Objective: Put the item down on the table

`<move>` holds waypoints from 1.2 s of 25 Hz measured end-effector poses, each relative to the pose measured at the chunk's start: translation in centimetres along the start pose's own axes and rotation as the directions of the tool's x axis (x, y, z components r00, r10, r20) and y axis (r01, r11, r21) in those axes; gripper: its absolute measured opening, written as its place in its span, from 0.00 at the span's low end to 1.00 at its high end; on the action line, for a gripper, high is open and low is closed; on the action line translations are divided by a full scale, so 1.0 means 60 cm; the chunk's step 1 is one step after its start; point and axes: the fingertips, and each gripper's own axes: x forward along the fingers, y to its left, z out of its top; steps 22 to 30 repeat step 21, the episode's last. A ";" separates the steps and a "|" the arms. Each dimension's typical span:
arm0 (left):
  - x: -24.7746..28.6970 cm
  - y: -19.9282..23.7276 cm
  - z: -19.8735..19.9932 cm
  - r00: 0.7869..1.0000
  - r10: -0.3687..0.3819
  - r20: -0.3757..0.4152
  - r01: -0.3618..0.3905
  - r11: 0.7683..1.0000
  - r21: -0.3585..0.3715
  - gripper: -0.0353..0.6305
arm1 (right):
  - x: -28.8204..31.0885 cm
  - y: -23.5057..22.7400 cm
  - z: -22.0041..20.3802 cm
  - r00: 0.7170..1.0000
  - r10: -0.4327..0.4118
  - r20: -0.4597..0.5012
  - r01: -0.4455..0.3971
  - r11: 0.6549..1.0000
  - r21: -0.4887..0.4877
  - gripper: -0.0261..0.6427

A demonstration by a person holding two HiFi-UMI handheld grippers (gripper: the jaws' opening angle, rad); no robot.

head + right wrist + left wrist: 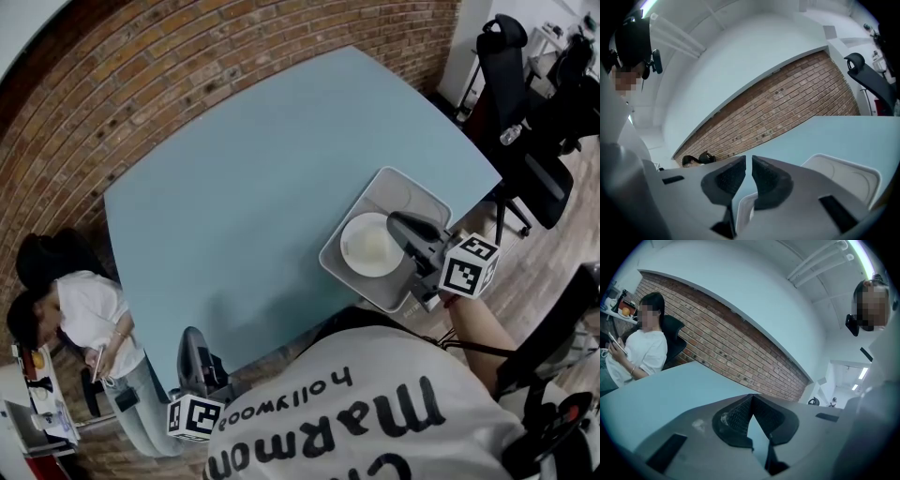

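Resting in the grey tray (413, 192) at the right edge of the blue table (281, 169), the white plate (370, 246) looks already set down. That is why my right gripper (401, 223) hangs just over its right side with the jaws a narrow slit apart and nothing pinched between them. My left gripper (192, 343) has no part here, so I hold it at the lower left off the table's near edge, its jaws tip to tip and empty.

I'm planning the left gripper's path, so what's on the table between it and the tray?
Nothing. The head view shows only bare blue table between the left gripper and the tray.
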 end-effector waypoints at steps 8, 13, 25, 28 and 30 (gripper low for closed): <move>-0.002 -0.015 0.014 1.000 -0.019 0.022 0.019 1.000 -0.011 0.06 | -0.009 0.003 -0.012 1.000 -0.025 -0.016 0.025 0.999 -0.040 0.11; -0.008 -0.014 0.015 1.000 -0.018 0.018 0.018 1.000 -0.011 0.06 | -0.013 0.001 -0.010 0.999 -0.031 -0.008 0.030 0.999 -0.040 0.11; -0.015 -0.007 0.017 1.000 -0.016 0.019 0.016 1.000 -0.015 0.06 | -0.016 0.000 -0.020 0.998 -0.044 -0.036 0.042 0.997 -0.057 0.11; -0.015 -0.007 0.017 1.000 -0.016 0.019 0.016 1.000 -0.015 0.06 | -0.016 0.000 -0.020 0.998 -0.044 -0.036 0.042 0.997 -0.057 0.11; -0.015 -0.007 0.017 1.000 -0.016 0.019 0.016 1.000 -0.015 0.06 | -0.016 0.000 -0.020 0.998 -0.044 -0.036 0.042 0.997 -0.057 0.11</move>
